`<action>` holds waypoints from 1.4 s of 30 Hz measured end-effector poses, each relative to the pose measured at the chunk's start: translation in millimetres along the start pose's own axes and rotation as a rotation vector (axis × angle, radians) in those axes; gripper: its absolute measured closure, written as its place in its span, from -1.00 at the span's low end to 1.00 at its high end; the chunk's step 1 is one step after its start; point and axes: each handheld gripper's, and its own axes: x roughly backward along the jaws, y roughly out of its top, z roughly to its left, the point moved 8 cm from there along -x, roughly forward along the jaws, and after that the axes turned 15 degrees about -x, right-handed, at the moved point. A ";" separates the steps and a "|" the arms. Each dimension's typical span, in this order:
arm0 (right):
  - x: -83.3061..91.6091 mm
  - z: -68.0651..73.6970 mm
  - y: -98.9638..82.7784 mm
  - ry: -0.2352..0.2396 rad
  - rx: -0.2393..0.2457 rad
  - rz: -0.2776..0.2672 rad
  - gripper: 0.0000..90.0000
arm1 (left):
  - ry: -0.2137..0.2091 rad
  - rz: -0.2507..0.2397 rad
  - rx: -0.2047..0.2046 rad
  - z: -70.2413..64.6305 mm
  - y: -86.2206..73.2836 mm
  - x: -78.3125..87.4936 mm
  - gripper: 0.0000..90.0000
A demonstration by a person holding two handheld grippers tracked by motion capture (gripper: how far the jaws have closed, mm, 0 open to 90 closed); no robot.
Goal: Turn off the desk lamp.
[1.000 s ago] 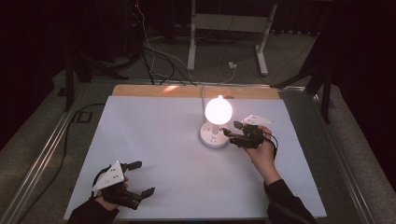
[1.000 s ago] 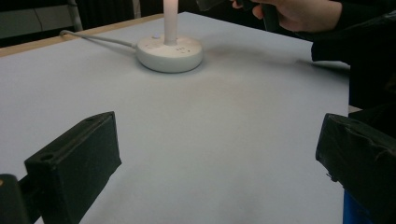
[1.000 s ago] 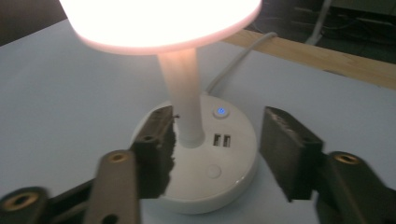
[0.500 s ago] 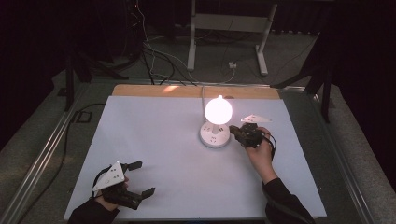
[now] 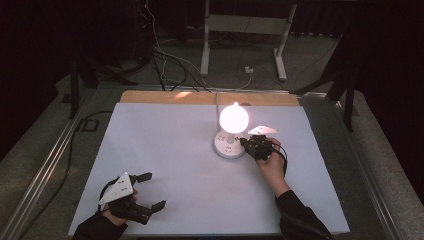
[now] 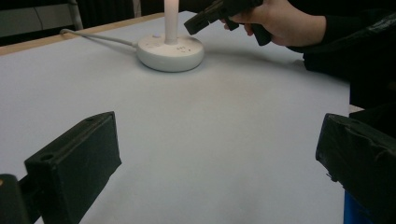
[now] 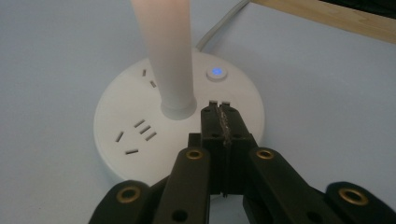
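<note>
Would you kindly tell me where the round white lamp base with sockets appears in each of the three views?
High view: the round white lamp base sits right of centre, beneath the glowing bulb.
Left gripper view: upper middle, far across the table.
Right gripper view: centre, just beyond the shut jaws.
Shared landmark: the white stem rising from the base.

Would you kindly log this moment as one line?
right gripper: shut, over round white lamp base | blue-lit button | left gripper: open, idle

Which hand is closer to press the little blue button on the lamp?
Probably the right gripper: its shut jaws hang over the lamp base, just short of the blue button. The left gripper sits open, far away.
</note>
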 end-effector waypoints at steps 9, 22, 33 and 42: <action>-2.1 1.0 -2.3 0.008 0.003 0.012 1.00 | -0.002 -0.007 0.006 -0.3 0.9 0.1 -0.99; -4.9 1.4 -5.2 0.000 0.020 0.008 1.00 | -0.003 -0.001 0.000 -0.6 0.4 -0.2 -0.99; -4.7 1.0 -5.5 -0.006 0.027 -0.014 1.00 | -0.005 -0.002 0.000 -0.3 0.5 -0.4 -0.99; 12.0 3.4 10.1 0.014 0.003 -0.066 1.00 | -0.007 0.000 -0.003 -0.9 0.6 -0.7 -0.99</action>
